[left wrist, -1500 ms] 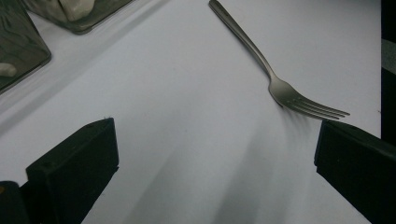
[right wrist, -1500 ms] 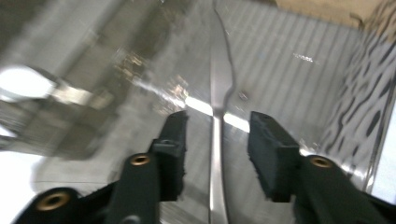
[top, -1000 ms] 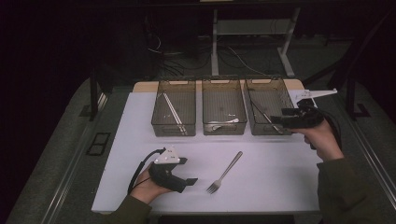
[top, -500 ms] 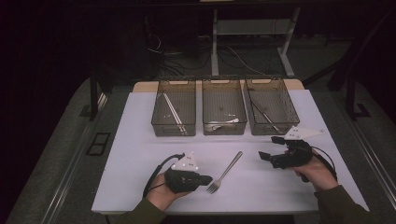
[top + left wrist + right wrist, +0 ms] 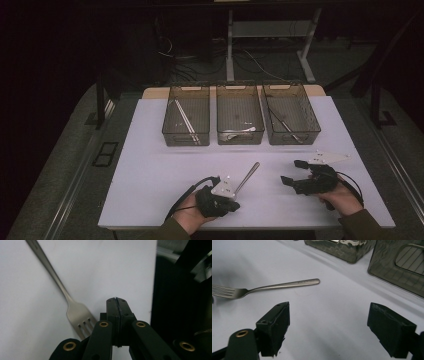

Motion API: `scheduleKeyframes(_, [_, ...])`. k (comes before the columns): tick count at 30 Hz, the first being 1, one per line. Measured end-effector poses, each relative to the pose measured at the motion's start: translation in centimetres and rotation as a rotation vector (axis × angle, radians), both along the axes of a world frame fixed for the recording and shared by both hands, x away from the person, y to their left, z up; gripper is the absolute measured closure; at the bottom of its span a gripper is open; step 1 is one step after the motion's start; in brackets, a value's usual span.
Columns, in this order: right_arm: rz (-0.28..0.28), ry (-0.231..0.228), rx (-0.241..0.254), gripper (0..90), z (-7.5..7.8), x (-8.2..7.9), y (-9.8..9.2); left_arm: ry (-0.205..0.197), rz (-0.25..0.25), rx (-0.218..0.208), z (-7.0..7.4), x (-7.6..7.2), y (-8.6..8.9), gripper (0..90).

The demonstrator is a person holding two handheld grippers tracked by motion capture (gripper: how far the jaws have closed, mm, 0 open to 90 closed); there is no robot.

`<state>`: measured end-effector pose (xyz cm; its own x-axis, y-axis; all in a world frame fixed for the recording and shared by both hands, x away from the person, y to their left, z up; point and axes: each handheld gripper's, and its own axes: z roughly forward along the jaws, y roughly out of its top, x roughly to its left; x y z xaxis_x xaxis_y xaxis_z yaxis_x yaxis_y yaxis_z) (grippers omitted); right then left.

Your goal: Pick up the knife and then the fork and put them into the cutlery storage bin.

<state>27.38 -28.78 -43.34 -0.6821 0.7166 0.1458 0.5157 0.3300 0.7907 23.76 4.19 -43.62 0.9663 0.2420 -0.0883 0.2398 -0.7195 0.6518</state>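
1. Now at the near edge of the white table top (image 5: 150,150): left gripper (image 5: 231,204), jaws pressed together with nothing between them, as seen in the left gripper view (image 5: 116,305).
2. Just beside those jaws, flat on the table: a metal fork (image 5: 246,177), tines toward the near edge, handle angled toward the far right; not gripped (image 5: 77,315).
3. Near the right part of the near edge: right gripper (image 5: 295,172), jaws wide apart and holding nothing (image 5: 328,322), aimed left toward the fork handle (image 5: 287,285) but apart from it.
4. Along the far edge: three clear bins in a row, left bin (image 5: 186,137), middle bin (image 5: 240,137), right bin (image 5: 310,131), each with cutlery inside, too small to name.
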Motion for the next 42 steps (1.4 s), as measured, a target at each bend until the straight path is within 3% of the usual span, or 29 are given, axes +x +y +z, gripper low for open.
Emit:
scheduleKeyframes(1, [-0.001, -0.002, 0.003, 18.5, 0.0, 0.0, 0.0, -0.011, -0.01, 0.018, 0.1, 0.1, 0.1, 89.1])
scheduleKeyframes(2, [-0.001, -0.002, 0.005, 18.5, 0.0, 0.0, 0.0, -0.007, 0.012, 0.003, 0.0, 0.1, 0.1, 89.0])
scheduleKeyframes(3, [-0.002, -0.002, 0.006, 18.5, 0.0, 0.1, 0.0, -0.02, -0.001, 0.031, 0.1, 0.3, 0.3, 89.1])
scheduleKeyframes(4, [-0.002, -0.002, 0.004, 18.5, 0.0, 0.1, 0.0, -0.023, 0.016, 0.024, 0.1, 0.3, 0.4, 89.1])
scheduleKeyframes(7, [-0.001, -0.002, 0.005, 18.5, 0.0, 0.0, 0.0, -0.054, 0.024, 0.058, 0.1, 0.7, 0.8, 89.1])
scheduleKeyframes(8, [-0.001, -0.001, 0.007, 18.5, 0.0, 0.0, 0.0, -0.043, 0.066, 0.045, -0.1, 0.6, 0.8, 89.1])
scheduleKeyframes(9, [0.0, -0.002, 0.007, 18.5, 0.0, 0.0, 0.0, -0.062, 0.05, 0.083, 0.0, 0.8, 1.0, 89.1])
scheduleKeyframes(17, [0.0, -0.001, 0.011, 18.5, 0.1, 0.0, 0.0, -0.11, 0.115, 0.131, 0.2, 2.3, 2.8, 89.1])
scheduleKeyframes(23, [0.003, 0.0, 0.009, 18.5, 0.0, 0.0, 0.0, -0.108, 0.223, 0.099, 0.3, 3.8, 4.9, 89.1])
scheduleKeyframes(28, [0.004, 0.001, 0.006, 18.5, 0.0, 0.0, 0.0, -0.111, 0.272, 0.084, 0.4, 4.9, 6.0, 89.1])
scheduleKeyframes(31, [0.004, 0.001, 0.007, 18.5, 0.0, 0.0, 0.0, -0.104, 0.262, 0.066, 0.5, 5.0, 6.0, 88.9])
scheduleKeyframes(35, [0.002, 0.003, 0.014, 18.5, 0.0, 0.1, -0.1, -0.098, 0.196, -0.012, 0.9, 5.6, 5.7, 73.5])
scheduleKeyframes(38, [-0.002, 0.006, 0.015, 18.5, 0.0, 0.2, -0.1, -0.101, 0.158, -0.033, 1.0, 6.3, 4.8, 63.5])
scheduleKeyframes(40, [0.0, 0.006, 0.017, 18.5, 0.0, 0.1, -0.1, -0.119, 0.132, -0.024, 1.0, 6.8, 4.1, 62.9])
scheduleKeyframes(42, [0.002, 0.005, 0.019, 18.6, 0.0, 0.1, -0.1, -0.109, 0.114, -0.033, 0.9, 7.7, 3.4, 62.9])
